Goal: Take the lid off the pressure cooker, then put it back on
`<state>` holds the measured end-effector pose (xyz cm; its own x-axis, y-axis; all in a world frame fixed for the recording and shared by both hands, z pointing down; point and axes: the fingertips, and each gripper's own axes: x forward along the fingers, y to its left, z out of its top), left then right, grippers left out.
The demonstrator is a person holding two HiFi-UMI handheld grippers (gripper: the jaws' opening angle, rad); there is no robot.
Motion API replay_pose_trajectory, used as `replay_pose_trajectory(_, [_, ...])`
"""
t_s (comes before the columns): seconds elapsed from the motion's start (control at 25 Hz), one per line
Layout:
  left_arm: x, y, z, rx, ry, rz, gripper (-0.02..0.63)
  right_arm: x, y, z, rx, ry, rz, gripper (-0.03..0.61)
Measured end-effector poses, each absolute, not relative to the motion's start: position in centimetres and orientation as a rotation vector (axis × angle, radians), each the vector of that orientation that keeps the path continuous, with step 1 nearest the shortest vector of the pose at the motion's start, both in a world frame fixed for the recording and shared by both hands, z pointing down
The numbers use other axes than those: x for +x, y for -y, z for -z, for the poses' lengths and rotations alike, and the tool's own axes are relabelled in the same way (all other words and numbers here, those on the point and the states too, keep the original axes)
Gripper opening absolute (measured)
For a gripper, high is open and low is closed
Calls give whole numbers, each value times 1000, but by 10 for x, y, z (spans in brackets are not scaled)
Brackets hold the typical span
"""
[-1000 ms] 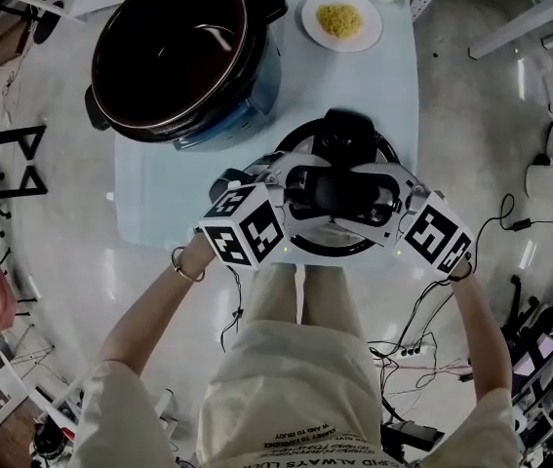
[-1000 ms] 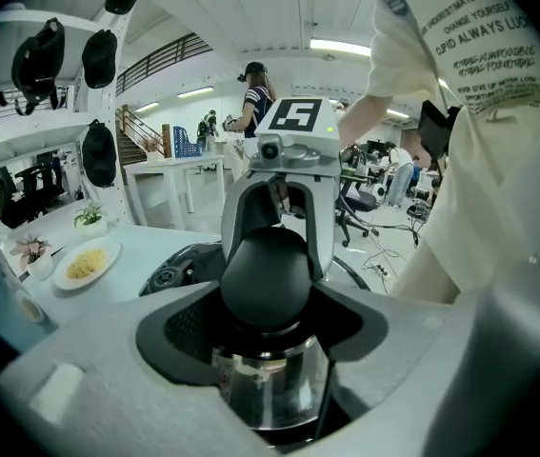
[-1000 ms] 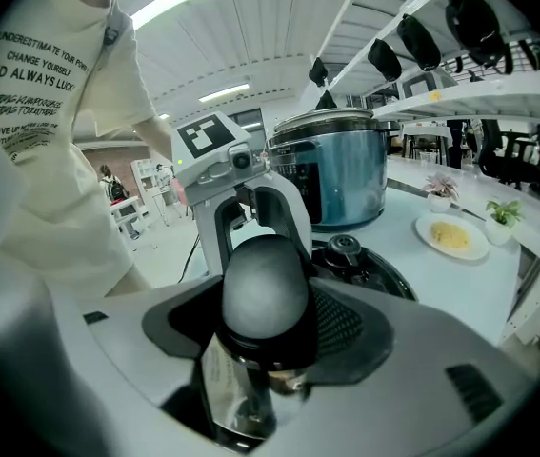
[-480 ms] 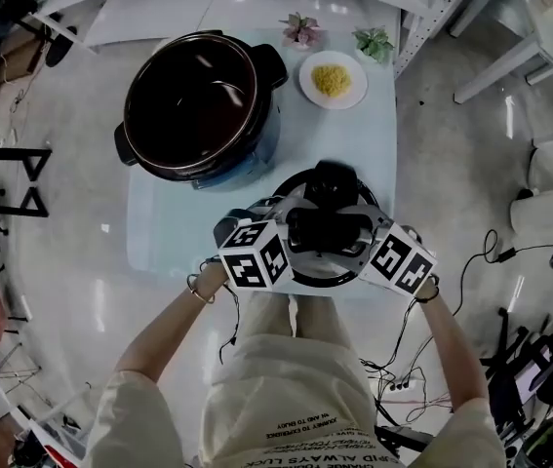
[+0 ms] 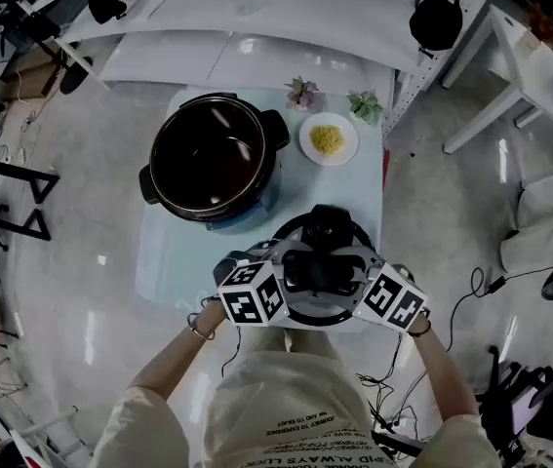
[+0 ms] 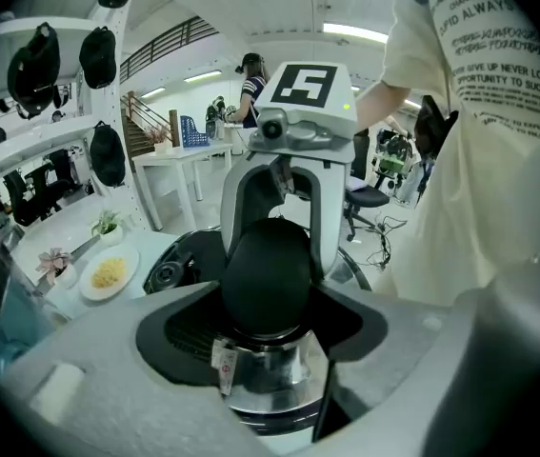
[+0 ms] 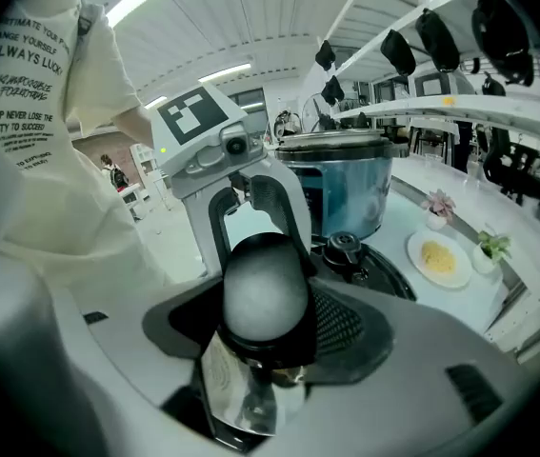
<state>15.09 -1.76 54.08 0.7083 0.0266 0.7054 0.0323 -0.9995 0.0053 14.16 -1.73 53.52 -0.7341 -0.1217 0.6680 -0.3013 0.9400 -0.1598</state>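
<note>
Pressure-cooker lid at near edge of the pale blue table, 5 o'clock from the open pressure cooker, left gripper and right gripper each clamped on one end of its black handle

left claw and right claw grip lid handle.

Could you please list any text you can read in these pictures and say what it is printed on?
"GIVE UP NEVER LOSE THE OPPORTUNITY TO SUCCEED": the person's shirt.
"ALWAYS LUCK": the same shirt, right gripper view.
Small tag on the lid: too small to read.
</note>
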Motion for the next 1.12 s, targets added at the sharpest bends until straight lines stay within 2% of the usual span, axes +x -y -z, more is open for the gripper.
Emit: replay_pose_trajectory(1.12, [131,9,-446,-2775,-162,1139,290,122,7,-438,266,2487,-86,275])
